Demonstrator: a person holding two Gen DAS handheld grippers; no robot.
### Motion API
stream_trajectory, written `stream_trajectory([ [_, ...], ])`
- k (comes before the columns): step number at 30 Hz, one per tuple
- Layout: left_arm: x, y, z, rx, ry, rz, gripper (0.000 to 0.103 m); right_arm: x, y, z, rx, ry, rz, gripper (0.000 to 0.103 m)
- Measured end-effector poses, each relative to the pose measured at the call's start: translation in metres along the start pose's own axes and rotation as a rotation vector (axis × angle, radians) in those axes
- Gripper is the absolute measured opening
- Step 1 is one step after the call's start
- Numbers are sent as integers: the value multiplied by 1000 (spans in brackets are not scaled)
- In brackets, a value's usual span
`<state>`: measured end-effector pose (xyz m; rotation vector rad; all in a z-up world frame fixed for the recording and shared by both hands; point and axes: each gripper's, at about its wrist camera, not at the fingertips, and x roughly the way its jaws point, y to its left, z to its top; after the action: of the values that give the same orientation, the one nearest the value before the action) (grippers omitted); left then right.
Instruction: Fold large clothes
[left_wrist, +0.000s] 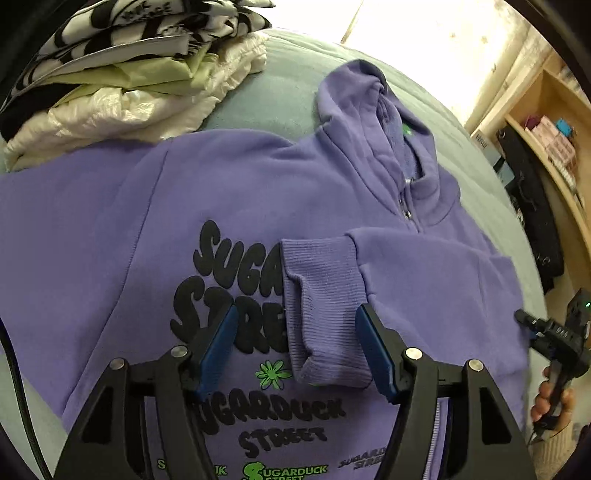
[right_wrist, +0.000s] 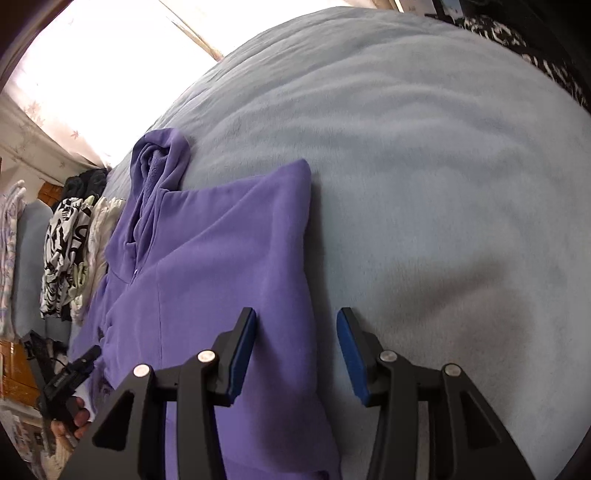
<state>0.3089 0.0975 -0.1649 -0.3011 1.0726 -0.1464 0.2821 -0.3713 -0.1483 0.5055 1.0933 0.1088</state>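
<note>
A purple hoodie (left_wrist: 147, 206) with black "Sugar Street" print lies face up on the bed, its hood (left_wrist: 354, 103) pointing away. One sleeve is folded across the chest, ending in a ribbed cuff (left_wrist: 325, 295). My left gripper (left_wrist: 297, 310) is open just over that cuff, which lies loose between the blue pads. My right gripper (right_wrist: 295, 321) is open too, straddling the hoodie's folded side edge (right_wrist: 306, 258), one finger over the purple cloth and the other over the bed cover. A hand (left_wrist: 550, 402) holds the right tool at the frame's right edge.
A stack of folded clothes (left_wrist: 129, 85), black-and-white, pale green and white, sits beyond the hoodie's left shoulder. The pale blue bed cover (right_wrist: 424, 147) stretches wide to the right. Wooden shelves (left_wrist: 546, 140) and a black bag (left_wrist: 532, 206) stand beside the bed.
</note>
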Motion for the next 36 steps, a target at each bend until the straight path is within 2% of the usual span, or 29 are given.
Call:
stream_trajectory([
  [4, 6, -10, 1, 25, -1, 2, 63, 2, -3, 3, 38, -9, 31, 46],
  [6, 8, -16, 3, 47, 0, -26, 31, 8, 2, 9, 38, -11, 30, 46],
  [8, 14, -22, 2, 55, 5, -15, 24, 13, 6, 15, 32, -17, 27, 46],
  [9, 13, -25, 2, 69, -11, 2, 17, 16, 8, 17, 28, -19, 22, 46],
  [13, 7, -44, 2, 159, -78, 78, 12, 27, 15, 24, -10, -31, -11, 45],
  [14, 2, -51, 3, 194, -115, 103, 11, 29, 20, 24, -40, -35, -31, 29],
  [15, -2, -55, 4, 217, -148, 113, 11, 28, 25, 24, -72, -53, -48, 19],
  [17, -8, -61, 6, 247, -217, 138, 11, 21, 29, 23, -84, -111, -66, 17],
  [19, -2, -57, 10, 243, -214, 155, 11, 20, 23, 23, -59, -144, -74, 16],
  [21, 13, -51, 12, 234, -167, 165, 13, 28, 19, 22, -46, -136, -101, 17],
  [22, 19, -46, 12, 222, -139, 170, 16, 29, 20, 22, -53, -135, -117, 21],
  [25, 11, -32, 13, 165, -137, 142, 34, 26, 25, 23, -67, -118, -156, 36],
  [26, 4, -27, 14, 138, -141, 130, 45, 24, 27, 24, -62, -107, -165, 38],
  [27, -1, -22, 14, 120, -147, 128, 52, 19, 29, 24, -59, -106, -181, 38],
  [30, -21, -14, 15, 91, -190, 127, 52, 1, 40, 20, -82, -154, -203, 39],
  [32, -34, -16, 16, 84, -211, 110, 52, -12, 53, 13, -112, -176, -188, 40],
  [35, -36, -31, 15, 91, -192, 64, 51, -21, 78, -4, -167, -175, -142, 40],
  [36, -34, -38, 13, 98, -180, 48, 46, -21, 90, -12, -188, -160, -130, 40],
])
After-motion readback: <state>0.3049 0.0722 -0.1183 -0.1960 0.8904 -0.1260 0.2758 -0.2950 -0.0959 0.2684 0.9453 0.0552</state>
